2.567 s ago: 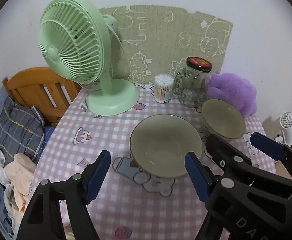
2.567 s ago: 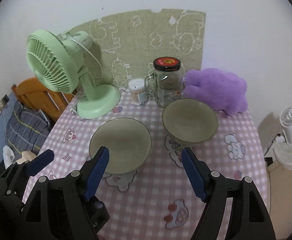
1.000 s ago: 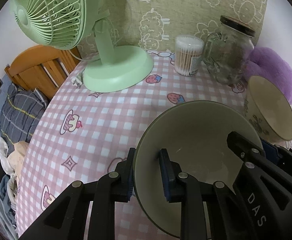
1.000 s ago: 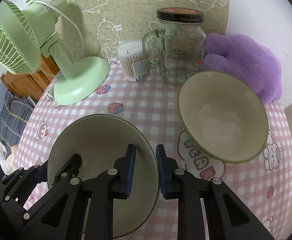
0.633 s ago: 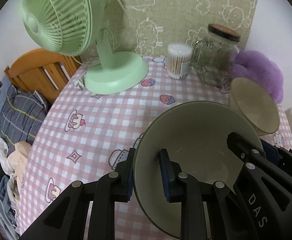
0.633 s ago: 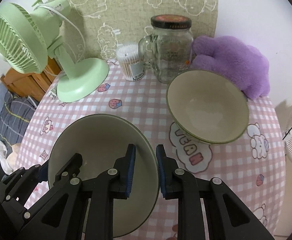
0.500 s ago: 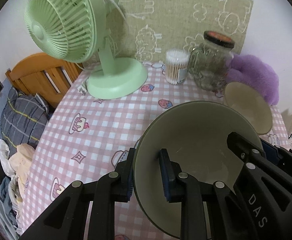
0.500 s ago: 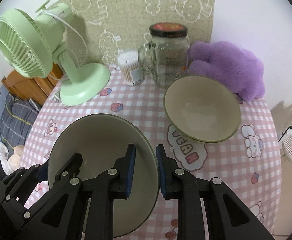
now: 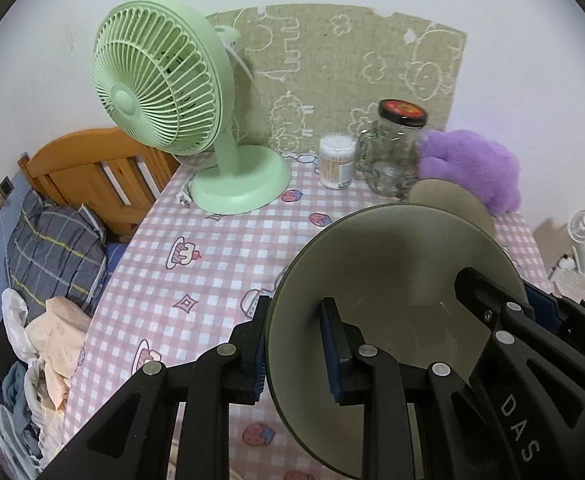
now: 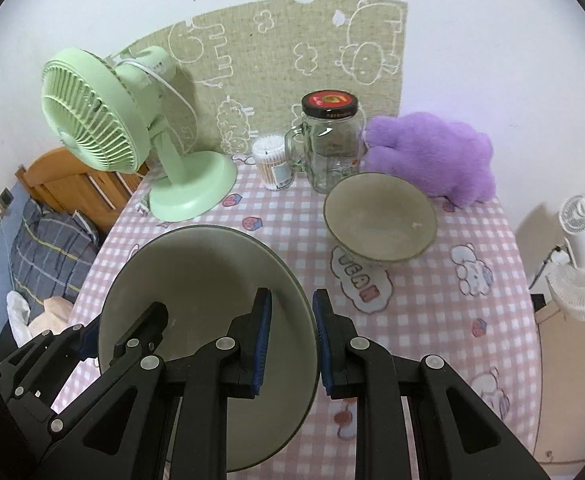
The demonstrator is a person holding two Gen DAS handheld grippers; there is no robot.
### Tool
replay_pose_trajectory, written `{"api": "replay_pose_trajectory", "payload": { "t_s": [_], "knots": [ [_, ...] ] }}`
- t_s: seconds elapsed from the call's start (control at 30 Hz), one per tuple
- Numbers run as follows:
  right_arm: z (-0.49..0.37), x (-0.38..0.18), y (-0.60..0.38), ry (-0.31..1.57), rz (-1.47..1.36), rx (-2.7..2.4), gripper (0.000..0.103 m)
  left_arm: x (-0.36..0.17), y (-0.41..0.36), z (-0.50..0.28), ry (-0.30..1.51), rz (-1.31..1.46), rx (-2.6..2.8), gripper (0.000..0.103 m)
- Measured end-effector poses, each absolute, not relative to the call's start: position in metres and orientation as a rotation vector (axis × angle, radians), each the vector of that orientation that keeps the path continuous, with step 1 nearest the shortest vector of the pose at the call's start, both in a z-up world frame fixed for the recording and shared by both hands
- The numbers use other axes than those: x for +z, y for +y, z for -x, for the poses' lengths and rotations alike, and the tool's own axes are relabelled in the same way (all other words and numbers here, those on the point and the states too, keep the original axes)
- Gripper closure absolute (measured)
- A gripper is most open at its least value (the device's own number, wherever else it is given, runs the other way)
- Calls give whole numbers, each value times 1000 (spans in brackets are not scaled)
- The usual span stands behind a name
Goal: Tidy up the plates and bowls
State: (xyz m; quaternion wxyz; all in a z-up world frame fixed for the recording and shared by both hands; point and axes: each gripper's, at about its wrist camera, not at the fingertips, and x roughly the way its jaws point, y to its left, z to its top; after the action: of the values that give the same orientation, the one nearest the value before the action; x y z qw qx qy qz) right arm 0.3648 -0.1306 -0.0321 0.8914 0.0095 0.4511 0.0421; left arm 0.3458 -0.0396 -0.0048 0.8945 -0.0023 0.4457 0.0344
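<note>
Both grippers hold one large olive-green bowl [image 9: 392, 272] in the air above the pink checked table [image 9: 220, 248]. My left gripper [image 9: 294, 346] is shut on its left rim. My right gripper [image 10: 292, 338] is shut on its right rim, and the held bowl [image 10: 200, 280] fills the lower left of the right wrist view. A second olive-green bowl [image 10: 380, 216] stands on the table, right of centre, in front of the glass jar. In the left wrist view only its far edge [image 9: 452, 204] shows behind the held bowl.
A green desk fan [image 10: 132, 136] stands at the back left. A cotton-swab tub [image 10: 272, 164], a glass jar mug [image 10: 330, 144] and a purple plush toy [image 10: 432, 156] line the back. A wooden bed frame [image 9: 92, 176] with clothes lies left. A white fan [image 10: 584, 256] stands right.
Both grippers closed on the large bowl's rim and have lifted it off the table. The view has risen and drawn back from the table and the second bowl.
</note>
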Motion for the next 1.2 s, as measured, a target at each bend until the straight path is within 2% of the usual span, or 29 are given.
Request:
{"api": "replay_pose_trajectory", "payload": {
  "t_s": [0.7,1.2],
  "knots": [
    [-219,14,-122,867,-46,-122,78,30,-34,-235,854,-52,-147,80],
    [-141,0,-139,884,-101,-192,78,13,-50,-174,897,-69,-241,79]
  ]
}}
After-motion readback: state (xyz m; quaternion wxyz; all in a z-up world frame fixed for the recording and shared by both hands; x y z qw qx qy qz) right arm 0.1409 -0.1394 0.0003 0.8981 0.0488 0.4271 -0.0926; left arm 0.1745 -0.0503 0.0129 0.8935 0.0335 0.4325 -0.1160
